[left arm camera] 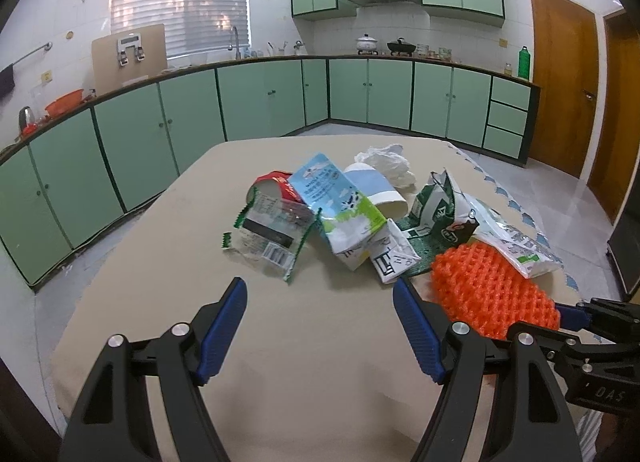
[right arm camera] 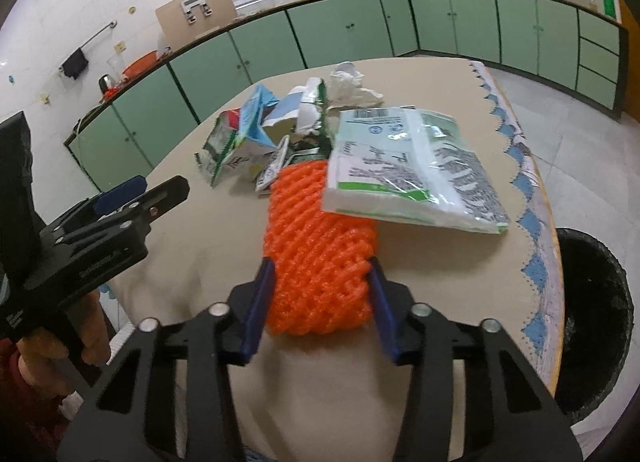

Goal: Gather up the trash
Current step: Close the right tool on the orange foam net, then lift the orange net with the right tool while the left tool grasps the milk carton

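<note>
Green kitchen cabinets ring a beige table (right arm camera: 192, 262). On its near right part, the right gripper (right arm camera: 320, 294) has both blue pads pressed on the near end of the orange foam net (right arm camera: 320, 238). A white plastic packet (right arm camera: 408, 174) overlaps the net's far end. The left gripper (left arm camera: 320, 302) stands spread and empty above bare cloth, left of the net.
</note>
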{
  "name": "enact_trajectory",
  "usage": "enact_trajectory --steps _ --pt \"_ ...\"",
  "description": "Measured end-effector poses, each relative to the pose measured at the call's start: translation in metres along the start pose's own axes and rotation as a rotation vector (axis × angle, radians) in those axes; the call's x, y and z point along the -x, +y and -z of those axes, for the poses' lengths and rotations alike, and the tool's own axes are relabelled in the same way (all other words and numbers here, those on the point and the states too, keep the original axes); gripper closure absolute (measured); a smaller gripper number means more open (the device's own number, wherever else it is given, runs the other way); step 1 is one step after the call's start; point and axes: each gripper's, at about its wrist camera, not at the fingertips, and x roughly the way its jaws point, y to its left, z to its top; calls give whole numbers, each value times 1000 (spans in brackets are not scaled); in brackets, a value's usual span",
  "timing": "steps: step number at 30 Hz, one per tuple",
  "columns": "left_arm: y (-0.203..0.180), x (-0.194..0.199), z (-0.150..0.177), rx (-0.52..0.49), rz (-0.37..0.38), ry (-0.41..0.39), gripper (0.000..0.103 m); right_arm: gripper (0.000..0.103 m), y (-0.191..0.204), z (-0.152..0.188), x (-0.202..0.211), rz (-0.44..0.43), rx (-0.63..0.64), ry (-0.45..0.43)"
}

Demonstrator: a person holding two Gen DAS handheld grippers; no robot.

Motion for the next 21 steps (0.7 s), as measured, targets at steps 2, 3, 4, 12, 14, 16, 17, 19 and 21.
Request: enact_trajectory --steps 2,3,4,12,14,16,17,19,21 --pt "5 3 0 6 -4 -4 29 76 6 1 1 -13 18 -2" --pt "6 3 -1 10 -6 -5 29 81 10 -1 2 -18 25 -4" --pt "8 4 -1 13 -8 -6 29 81 14 -2 2 -26 31 -3" --pt "22 21 -2 42 -33 -29 29 84 41 -10 13 -73 100 -35" --pt "25 26 -4 51 -39 -37 29 85 45 -13 17 -77 104 -50" --pt "28 30 -5 59 -43 -46 29 85 50 -17 22 -90 111 -69" --pt "30 32 -6 63 -45 -52 29 85 50 -21 24 -97 117 -76" --pt "32 36 -6 70 -47 -60 29 85 56 -24 29 -114 132 -93" --pt "34 39 -8 76 -48 -67 29 85 64 -27 34 -120 149 -108"
